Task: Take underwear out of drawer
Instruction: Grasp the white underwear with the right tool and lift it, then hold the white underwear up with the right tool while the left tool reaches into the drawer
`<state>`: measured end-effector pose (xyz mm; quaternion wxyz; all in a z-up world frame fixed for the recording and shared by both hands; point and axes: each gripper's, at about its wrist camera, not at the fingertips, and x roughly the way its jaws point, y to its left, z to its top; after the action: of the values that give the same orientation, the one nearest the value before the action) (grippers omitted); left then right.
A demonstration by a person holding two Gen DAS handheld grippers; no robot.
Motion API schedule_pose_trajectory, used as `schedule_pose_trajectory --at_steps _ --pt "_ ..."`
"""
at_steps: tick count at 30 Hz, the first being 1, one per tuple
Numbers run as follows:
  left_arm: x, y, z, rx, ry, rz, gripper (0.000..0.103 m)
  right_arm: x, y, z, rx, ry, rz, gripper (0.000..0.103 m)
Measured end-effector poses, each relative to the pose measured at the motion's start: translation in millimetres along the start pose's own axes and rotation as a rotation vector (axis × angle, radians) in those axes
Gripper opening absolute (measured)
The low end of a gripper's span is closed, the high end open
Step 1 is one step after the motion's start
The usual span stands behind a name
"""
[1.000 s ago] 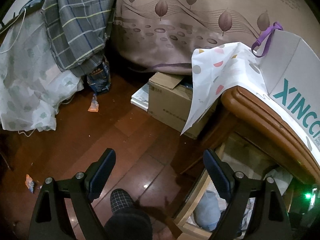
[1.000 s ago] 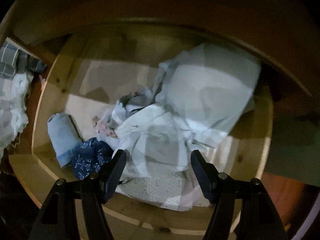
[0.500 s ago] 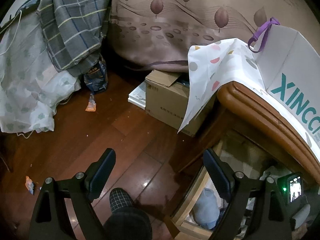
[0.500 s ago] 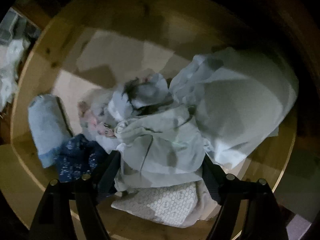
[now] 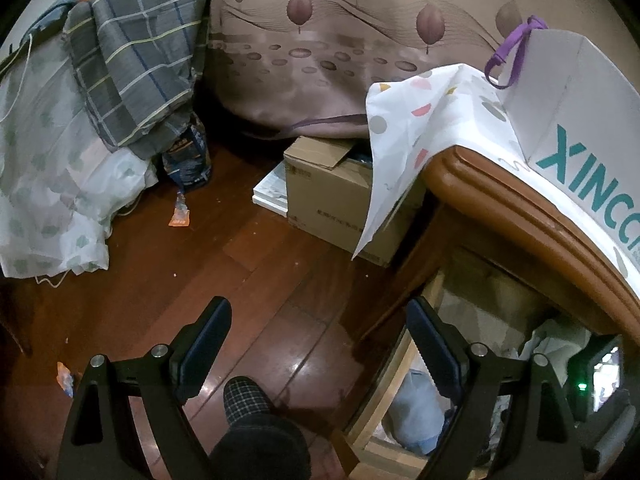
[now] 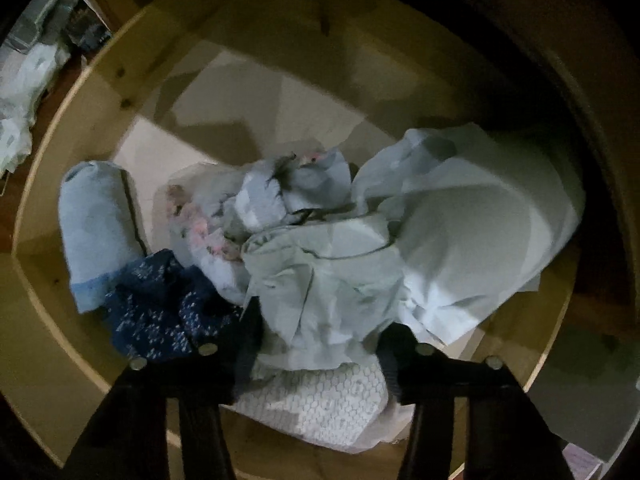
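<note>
So, right gripper (image 6: 320, 336): down in the drawer (image 6: 100, 92), jaws apart with the pale grey-green underwear (image 6: 320, 280) bunched between them; fingers are pressed into the cloth on both sides, but honestly I can't tell if it's actually pinched.
Left gripper (image 5: 320, 352): wide open, nothing in it, hanging over the wooden floor (image 5: 200, 280) next to the drawer's corner.
Underwear spot: middle-front of the pile, on top of a white honeycomb-pattern piece (image 6: 320, 404).
Neighbours in the drawer: navy speckled cloth (image 6: 168, 312) just left of my fingers, rolled light-blue item (image 6: 96, 232) further left by the side wall, big pale sheet-like piece (image 6: 472, 240) to the right, floral bits (image 6: 200, 224) behind.
Left view extras: cardboard box (image 5: 332, 200) on the floor, spotted white cloth (image 5: 420, 132) draped over the cabinet top, white XINC... bag (image 5: 580, 120) with purple handle on it, plaid blanket (image 5: 140, 48) at the back left.
My foot: checked slipper (image 5: 248, 400) between the left gripper's fingers.
</note>
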<state>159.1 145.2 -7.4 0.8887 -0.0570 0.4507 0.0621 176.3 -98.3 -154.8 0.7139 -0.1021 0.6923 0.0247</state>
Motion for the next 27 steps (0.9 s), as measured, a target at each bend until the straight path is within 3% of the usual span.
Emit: schedule_pose_trajectory --at_steps 8,17,23,27 --pt "5 -16 -6 0.078 0.025 -0.021 0.087 -38 -25 -46 0.089 -0.121 0.058 0.048" --pt "3 -48 -19 0.22 0.022 -0.071 0.087 -82 -64 -97 0.209 -0.338 0.099 0.048" --pt "5 -64 -29 0.274 0.07 -0.153 0.087 -90 -91 -126 0.282 -0.413 0.093 0.048" --pt "7 -79 -39 0.337 0.106 -0.203 0.087 -95 -107 -147 0.327 -0.48 0.028 0.048"
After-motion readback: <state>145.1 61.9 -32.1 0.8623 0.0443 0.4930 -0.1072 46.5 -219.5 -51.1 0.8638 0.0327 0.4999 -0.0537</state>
